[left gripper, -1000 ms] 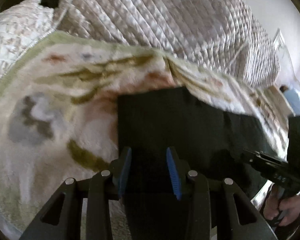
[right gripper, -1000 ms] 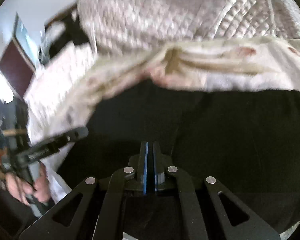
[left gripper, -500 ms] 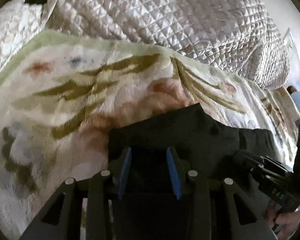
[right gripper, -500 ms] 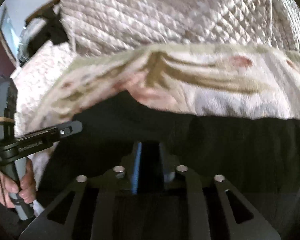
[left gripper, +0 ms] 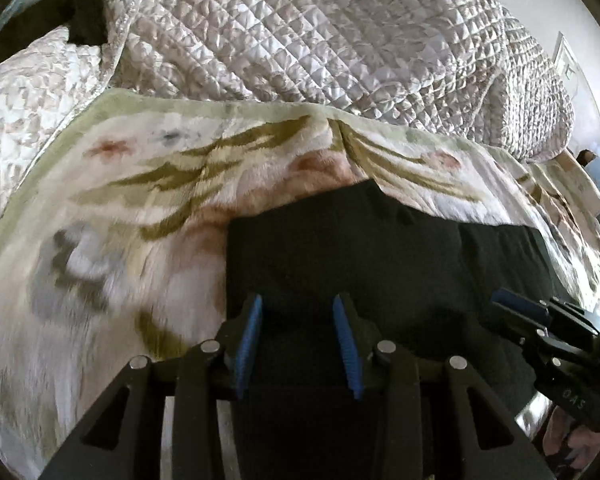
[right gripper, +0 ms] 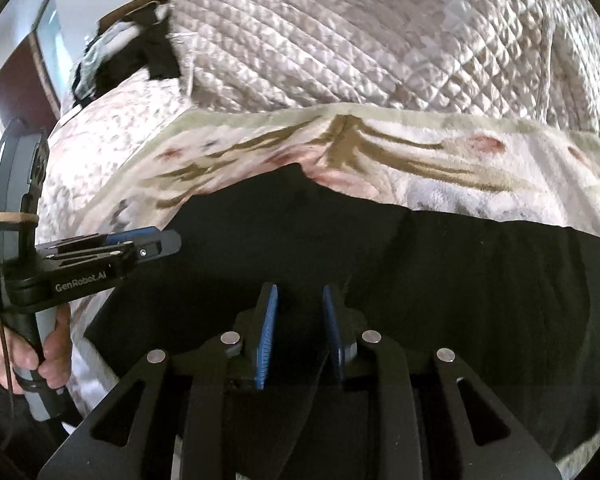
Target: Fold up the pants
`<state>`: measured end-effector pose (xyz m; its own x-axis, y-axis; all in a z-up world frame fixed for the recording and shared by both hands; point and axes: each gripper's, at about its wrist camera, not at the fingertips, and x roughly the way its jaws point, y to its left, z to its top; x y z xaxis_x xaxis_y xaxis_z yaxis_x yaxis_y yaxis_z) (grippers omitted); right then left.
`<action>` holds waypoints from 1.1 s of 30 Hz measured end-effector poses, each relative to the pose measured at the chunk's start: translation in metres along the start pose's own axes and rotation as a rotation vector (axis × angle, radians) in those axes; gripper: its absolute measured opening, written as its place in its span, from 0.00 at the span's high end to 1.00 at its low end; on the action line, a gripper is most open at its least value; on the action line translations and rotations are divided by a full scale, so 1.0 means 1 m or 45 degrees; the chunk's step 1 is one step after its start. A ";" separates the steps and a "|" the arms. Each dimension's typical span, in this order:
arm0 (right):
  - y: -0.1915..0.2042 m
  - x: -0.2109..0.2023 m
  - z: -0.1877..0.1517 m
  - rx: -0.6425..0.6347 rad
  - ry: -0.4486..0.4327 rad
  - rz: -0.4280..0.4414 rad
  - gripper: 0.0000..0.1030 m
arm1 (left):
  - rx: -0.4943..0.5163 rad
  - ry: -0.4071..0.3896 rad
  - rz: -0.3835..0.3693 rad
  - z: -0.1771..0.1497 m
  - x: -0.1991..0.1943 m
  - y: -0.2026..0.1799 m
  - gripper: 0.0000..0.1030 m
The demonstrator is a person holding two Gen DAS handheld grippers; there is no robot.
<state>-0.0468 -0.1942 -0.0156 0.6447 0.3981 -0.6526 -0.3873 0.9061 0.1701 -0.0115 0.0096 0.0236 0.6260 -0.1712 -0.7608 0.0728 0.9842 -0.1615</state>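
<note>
One black pants (left gripper: 360,248), partly folded

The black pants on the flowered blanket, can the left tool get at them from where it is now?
Probably yes: the left tool is right above the black pants, open, nothing between.

The flat floral fleece blanket (left gripper: 148,208) lies bare to the left of and beyond the dark folded pants (left gripper: 340,248), giving open passage there for either gripper. Passage farther back is blocked by the heaped, quilted pale satin bedspread (left gripper: 300,32), which rises as a wall along the blanket's far edge. Over the pants, the left gripper (right gripper: 156,242) and right gripper (left gripper: 512,308) stand near each other, each limiting the other's sideways room.
</note>
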 end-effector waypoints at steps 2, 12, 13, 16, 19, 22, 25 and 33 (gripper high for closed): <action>0.007 -0.006 -0.010 -0.028 -0.007 -0.002 0.77 | -0.002 -0.018 0.023 -0.010 -0.008 -0.003 0.61; 0.026 -0.008 -0.044 -0.182 -0.027 -0.066 0.76 | 0.048 -0.060 0.093 -0.044 -0.020 -0.017 0.61; 0.026 -0.009 -0.044 -0.182 -0.030 -0.066 0.76 | 0.042 -0.060 0.089 -0.043 -0.020 -0.016 0.61; 0.025 -0.009 -0.044 -0.186 -0.033 -0.067 0.76 | 0.024 -0.062 0.075 -0.043 -0.020 -0.014 0.61; 0.025 -0.009 -0.044 -0.181 -0.031 -0.064 0.76 | 0.034 -0.066 0.083 -0.044 -0.020 -0.014 0.60; 0.023 -0.009 -0.043 -0.177 -0.034 -0.067 0.75 | 0.036 -0.067 0.081 -0.044 -0.020 -0.015 0.59; 0.017 -0.012 -0.043 -0.148 -0.038 -0.092 0.74 | 0.041 -0.067 0.080 -0.045 -0.020 -0.016 0.58; -0.017 -0.026 -0.039 0.022 -0.070 -0.209 0.71 | 0.043 -0.070 0.081 -0.045 -0.021 -0.017 0.56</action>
<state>-0.0824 -0.2258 -0.0308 0.7337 0.2517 -0.6311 -0.2628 0.9617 0.0781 -0.0607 -0.0060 0.0138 0.6716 -0.1062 -0.7333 0.0567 0.9941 -0.0920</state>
